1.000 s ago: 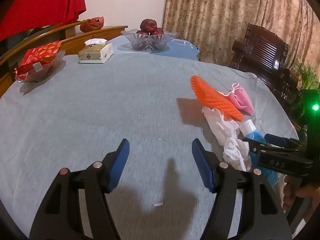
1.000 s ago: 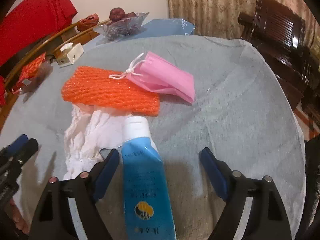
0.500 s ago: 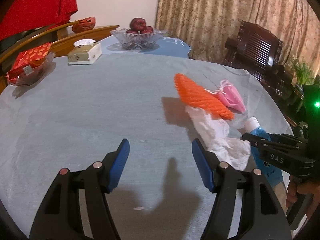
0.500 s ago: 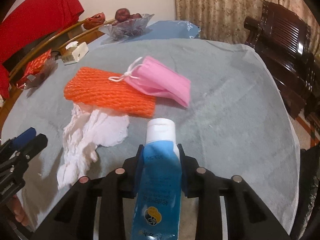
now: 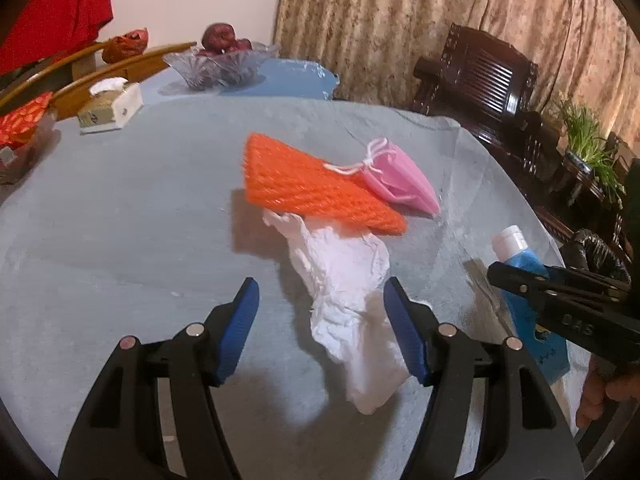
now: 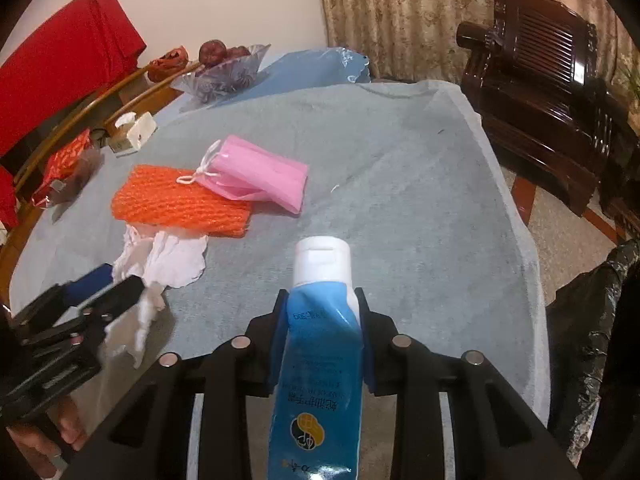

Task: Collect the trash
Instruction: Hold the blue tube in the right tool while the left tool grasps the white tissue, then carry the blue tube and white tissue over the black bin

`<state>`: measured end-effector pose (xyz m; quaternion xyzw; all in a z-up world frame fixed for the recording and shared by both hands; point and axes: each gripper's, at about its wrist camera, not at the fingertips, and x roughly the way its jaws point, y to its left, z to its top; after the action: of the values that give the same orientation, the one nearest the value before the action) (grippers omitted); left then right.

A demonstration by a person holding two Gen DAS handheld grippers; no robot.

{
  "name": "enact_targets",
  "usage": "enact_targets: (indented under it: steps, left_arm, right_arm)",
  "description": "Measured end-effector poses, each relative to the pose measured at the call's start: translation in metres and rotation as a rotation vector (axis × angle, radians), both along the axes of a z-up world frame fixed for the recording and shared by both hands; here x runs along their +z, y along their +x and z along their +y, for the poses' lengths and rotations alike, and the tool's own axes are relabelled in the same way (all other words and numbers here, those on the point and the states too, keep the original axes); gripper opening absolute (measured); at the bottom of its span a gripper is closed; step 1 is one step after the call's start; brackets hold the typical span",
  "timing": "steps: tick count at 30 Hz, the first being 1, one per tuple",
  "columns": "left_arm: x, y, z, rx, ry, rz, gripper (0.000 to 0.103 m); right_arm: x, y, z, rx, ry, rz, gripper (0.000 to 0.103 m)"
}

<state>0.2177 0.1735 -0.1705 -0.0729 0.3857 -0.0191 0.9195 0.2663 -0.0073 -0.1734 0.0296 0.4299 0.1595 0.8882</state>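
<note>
My right gripper [image 6: 322, 312] is shut on a blue tube with a white cap [image 6: 320, 320] and holds it above the grey tablecloth [image 6: 420, 200]; the tube [image 5: 524, 276] also shows at the right of the left wrist view. My left gripper [image 5: 320, 312] is open, its jaws on either side of a crumpled white tissue [image 5: 344, 280] lying on the cloth. An orange foam net [image 5: 308, 184] and a pink face mask [image 5: 400, 180] lie just beyond the tissue. In the right wrist view the net [image 6: 180, 204], mask [image 6: 260, 176] and tissue [image 6: 168, 260] lie to the left.
A black trash bag [image 6: 592, 340] hangs off the table's right edge. A tissue box [image 5: 110, 110], a glass fruit bowl [image 5: 224, 64] and a red packet in a dish [image 5: 20, 128] stand at the far left. A dark wooden chair [image 5: 480, 80] stands behind the table.
My right gripper closed on the blue tube and lifted it off the cloth. My left gripper moved right and now straddles the white tissue.
</note>
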Motion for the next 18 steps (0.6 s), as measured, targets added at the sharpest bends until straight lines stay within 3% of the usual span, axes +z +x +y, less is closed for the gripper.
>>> enact_targets:
  steps: [3, 4, 7, 18]
  left_arm:
    - [-0.008, 0.008, -0.005, -0.018, -0.026, 0.036, 0.044]
    - [-0.010, 0.009, -0.006, -0.027, -0.036, 0.046, 0.029]
    - [-0.008, 0.008, -0.009, -0.037, -0.043, 0.038, 0.011]
    - [0.037, -0.042, -0.026, -0.079, 0.005, -0.060, 0.010]
  right_arm:
    - [0.000, -0.003, -0.005, -0.001, 0.015, -0.001, 0.031]
    - [0.001, -0.004, -0.007, -0.001, 0.020, 0.000, 0.031]
    - [0.003, -0.008, -0.011, 0.000, 0.032, 0.000, 0.031]
    - [0.028, -0.026, -0.021, 0.008, 0.086, -0.016, 0.031]
